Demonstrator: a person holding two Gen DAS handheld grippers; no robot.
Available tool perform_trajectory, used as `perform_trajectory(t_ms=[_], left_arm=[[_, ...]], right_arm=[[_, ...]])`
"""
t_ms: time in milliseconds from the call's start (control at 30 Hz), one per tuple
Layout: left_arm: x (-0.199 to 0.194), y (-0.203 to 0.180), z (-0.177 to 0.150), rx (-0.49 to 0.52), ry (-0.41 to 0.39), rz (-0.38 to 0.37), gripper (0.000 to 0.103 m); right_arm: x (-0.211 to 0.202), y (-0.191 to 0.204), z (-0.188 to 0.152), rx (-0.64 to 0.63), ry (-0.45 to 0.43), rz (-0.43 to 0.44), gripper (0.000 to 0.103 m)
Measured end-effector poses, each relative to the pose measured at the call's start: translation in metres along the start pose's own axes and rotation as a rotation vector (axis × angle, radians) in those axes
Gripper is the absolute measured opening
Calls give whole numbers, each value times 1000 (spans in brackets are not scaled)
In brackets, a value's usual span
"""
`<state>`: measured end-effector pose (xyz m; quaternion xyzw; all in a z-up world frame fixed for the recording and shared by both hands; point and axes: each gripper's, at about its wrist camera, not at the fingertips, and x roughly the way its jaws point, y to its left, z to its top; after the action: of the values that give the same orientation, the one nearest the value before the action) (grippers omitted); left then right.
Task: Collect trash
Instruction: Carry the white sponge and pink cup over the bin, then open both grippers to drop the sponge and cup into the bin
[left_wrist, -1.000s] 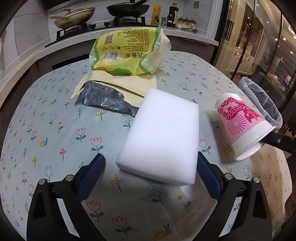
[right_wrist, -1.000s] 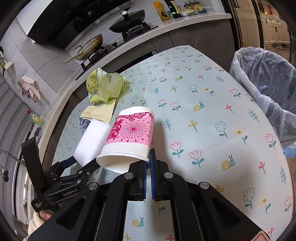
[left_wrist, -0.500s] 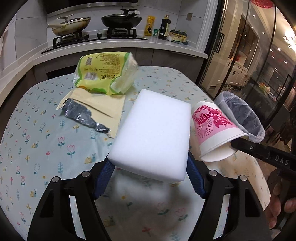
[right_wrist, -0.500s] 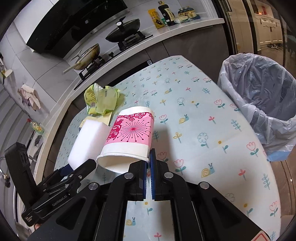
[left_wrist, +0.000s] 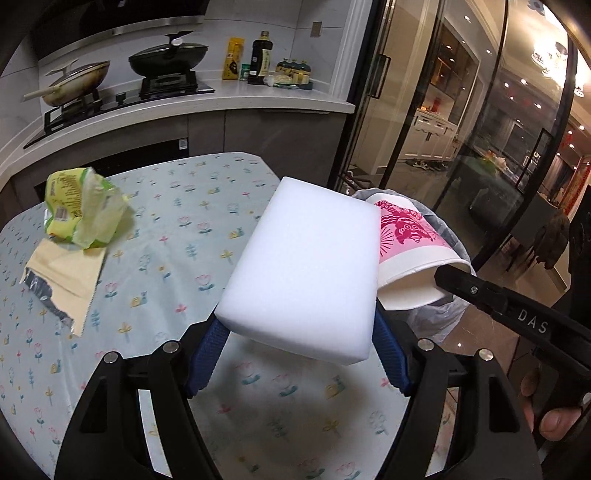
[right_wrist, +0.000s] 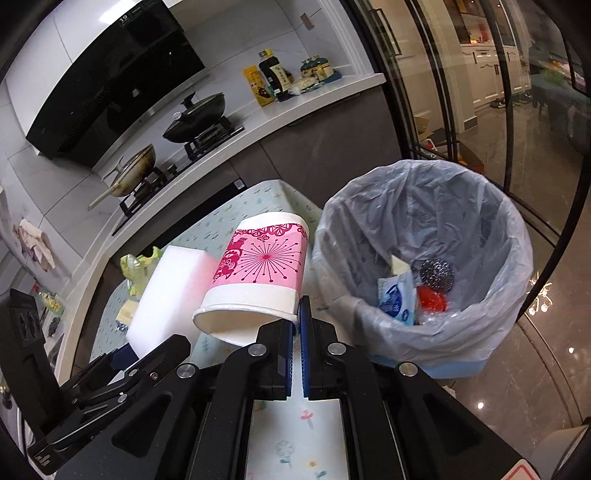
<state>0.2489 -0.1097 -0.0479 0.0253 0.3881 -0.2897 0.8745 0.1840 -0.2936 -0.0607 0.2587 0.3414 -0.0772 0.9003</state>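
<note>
My left gripper (left_wrist: 295, 354) is shut on a white foam block (left_wrist: 306, 273) and holds it above the table's right edge. My right gripper (right_wrist: 295, 317) is shut on the rim of a pink and white paper cup (right_wrist: 258, 277), held on its side next to the block. The cup also shows in the left wrist view (left_wrist: 406, 251). The lined trash bin (right_wrist: 424, 258) stands on the floor just right of the cup and holds several pieces of trash. A green and yellow wrapper (left_wrist: 81, 206) and a tan torn pouch (left_wrist: 62, 280) lie on the table at the left.
The floral tablecloth table (left_wrist: 177, 229) lies below both grippers. Behind it is a counter with a stove, two pans (left_wrist: 166, 59) and bottles (left_wrist: 258, 55). Glass doors (left_wrist: 461, 110) stand to the right. The bin's blue base (right_wrist: 454, 369) sits on a glossy floor.
Both grippers have risen and moved right, carrying the foam block and the cup off the table toward the bin. The bin's inside has come into the right wrist view.
</note>
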Motion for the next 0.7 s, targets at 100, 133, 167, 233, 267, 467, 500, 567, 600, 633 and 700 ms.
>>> perform_trajectory(t_ms=[100, 133, 167, 233, 267, 467, 500, 567, 600, 633, 700], left_arm=[[18, -21, 12, 17, 8, -15, 70], [26, -29, 16, 24, 14, -20, 70], [34, -36, 20, 31, 22, -27, 70], [48, -49, 25, 47, 32, -37, 70], [54, -55, 27, 56, 37, -40, 70], [86, -81, 34, 98, 71, -48, 70], [92, -84, 35, 101, 76, -49, 70], [99, -88, 36, 104, 89, -53, 70], [101, -90, 35, 105, 94, -55, 70], [104, -91, 35, 108, 98, -61, 71], [107, -94, 33, 113, 99, -58, 72]], right_arm=[[1, -22, 14, 17, -16, -30, 4], [3, -31, 19, 24, -21, -43, 4], [5, -38, 24, 30, -21, -54, 4], [11, -56, 32, 47, -18, -75, 4], [14, -64, 34, 54, -15, -84, 4], [24, -96, 42, 94, -8, -122, 4], [25, -100, 43, 99, -6, -125, 4], [29, -107, 44, 108, -4, -133, 5], [30, -110, 44, 111, -1, -135, 6], [31, -112, 45, 115, 0, -135, 8], [32, -115, 44, 121, -3, -140, 11]])
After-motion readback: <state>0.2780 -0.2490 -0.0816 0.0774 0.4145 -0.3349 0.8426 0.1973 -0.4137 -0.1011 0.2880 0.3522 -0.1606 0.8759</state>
